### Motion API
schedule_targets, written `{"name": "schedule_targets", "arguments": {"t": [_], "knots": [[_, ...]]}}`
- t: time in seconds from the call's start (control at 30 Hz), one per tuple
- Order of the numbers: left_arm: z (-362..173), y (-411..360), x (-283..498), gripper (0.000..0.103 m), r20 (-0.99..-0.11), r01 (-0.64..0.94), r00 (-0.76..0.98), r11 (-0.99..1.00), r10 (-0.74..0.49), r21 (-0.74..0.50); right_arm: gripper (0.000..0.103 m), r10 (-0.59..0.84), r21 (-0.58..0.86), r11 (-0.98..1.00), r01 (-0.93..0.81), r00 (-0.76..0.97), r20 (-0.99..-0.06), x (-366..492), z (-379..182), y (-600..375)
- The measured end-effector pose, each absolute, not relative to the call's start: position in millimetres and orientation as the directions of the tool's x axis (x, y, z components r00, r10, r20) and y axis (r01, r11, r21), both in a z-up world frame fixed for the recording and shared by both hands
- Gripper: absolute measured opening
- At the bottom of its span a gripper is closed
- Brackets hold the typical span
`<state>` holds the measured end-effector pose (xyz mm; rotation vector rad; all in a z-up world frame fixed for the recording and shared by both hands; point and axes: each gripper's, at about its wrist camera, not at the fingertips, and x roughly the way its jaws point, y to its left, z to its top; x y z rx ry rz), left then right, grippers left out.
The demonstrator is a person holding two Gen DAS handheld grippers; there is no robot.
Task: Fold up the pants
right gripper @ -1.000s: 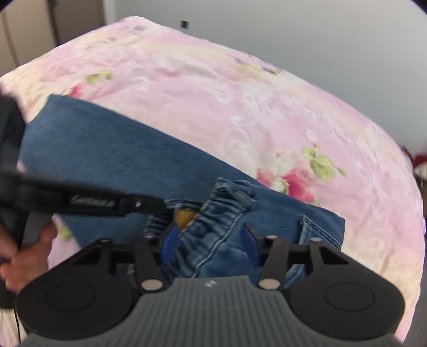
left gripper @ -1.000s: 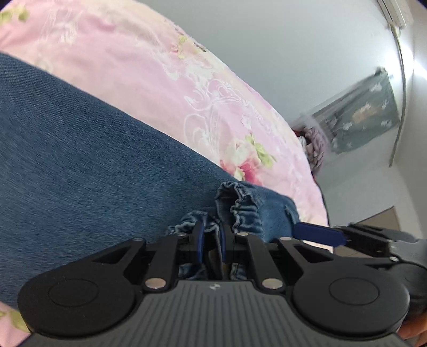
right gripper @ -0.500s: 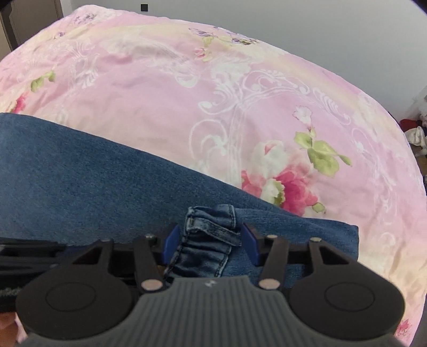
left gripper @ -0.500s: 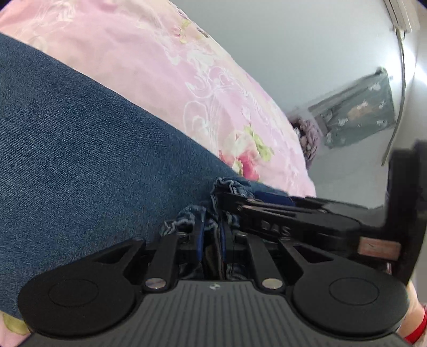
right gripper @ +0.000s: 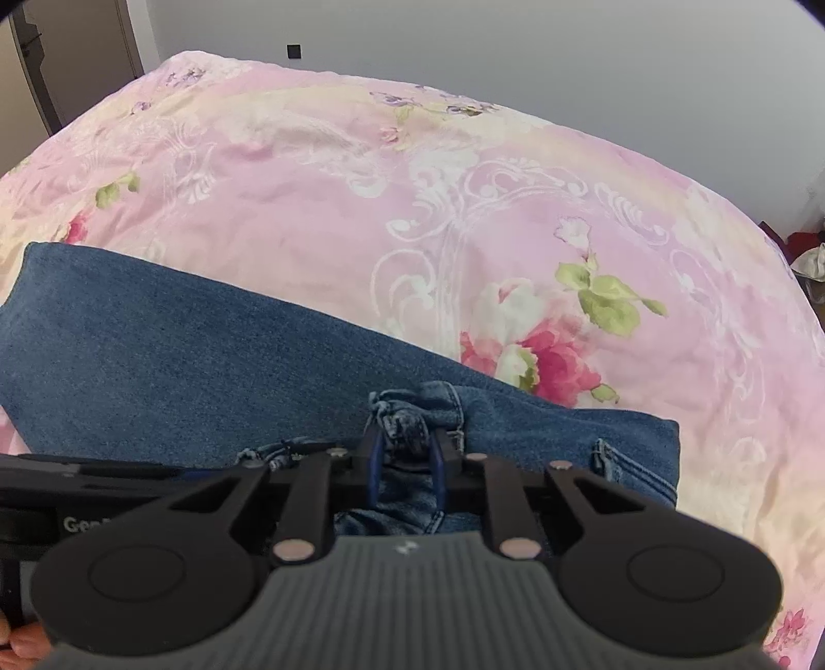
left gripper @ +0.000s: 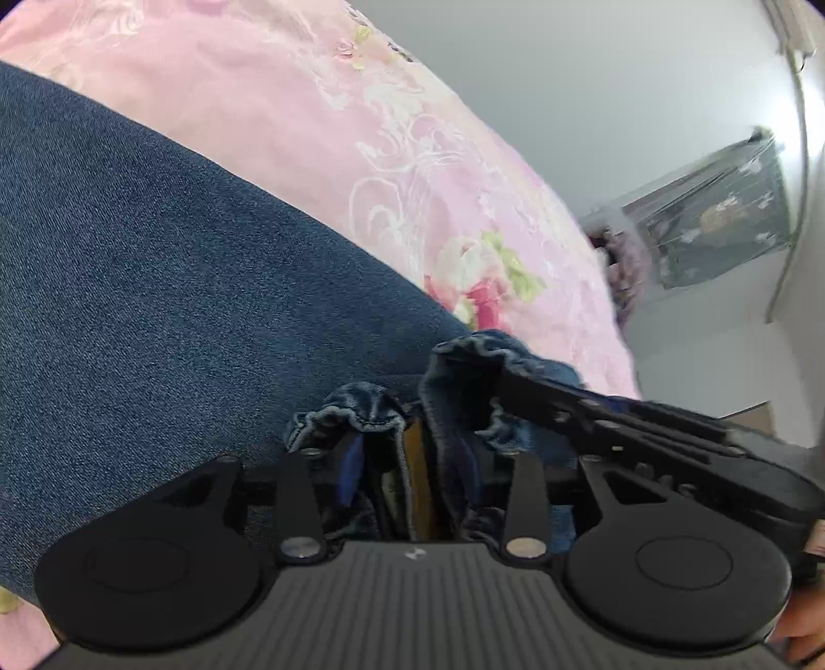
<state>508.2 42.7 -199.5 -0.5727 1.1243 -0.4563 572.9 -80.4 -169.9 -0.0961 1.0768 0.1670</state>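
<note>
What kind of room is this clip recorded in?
Most likely a bedroom: the jeans lie on a bed with a pink floral bedspread, a plain wall behind, and clothes hanging in the corner.

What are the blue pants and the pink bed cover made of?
The pants look like denim: matte, speckled blue weave, with stitched, gathered seams at the waistband. The bed cover looks like smooth woven cloth, maybe cotton, with a slight sheen, printed flowers and soft wrinkles.

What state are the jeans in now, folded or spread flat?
Partly folded. The jeans lie doubled on the bedspread, bunched waistband pinched by the right gripper; left gripper open.
</note>
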Motion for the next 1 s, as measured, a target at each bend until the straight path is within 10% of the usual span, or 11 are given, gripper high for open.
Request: {"name": "schedule_targets", "arguments": {"t": [0.17, 0.7, 1.0], "knots": [[-204.1, 40.1, 505.4, 0.011, -0.706, 0.068, 0.377, 0.778, -0.600, -0.625, 0.012, 0.141, 0.054, 0.982, -0.179, 0.522, -0.841, 556.7, -148.9, -95.7], [-157.6, 17.2, 516.3, 0.006, -0.567, 0.329, 0.433, 0.708, -0.701, -0.624, 0.011, 0.342, 0.127, 0.916, -0.381, 0.577, -0.742, 468.9, -54.6, -122.6], [-210.6, 43.2, 548.1, 0.005, -0.604, 0.129, 0.371, 0.683, -0.705, -0.719, 0.011, 0.368, 0.259, 0.926, -0.276, 0.497, -0.786, 533.1, -117.3, -110.2]]}}
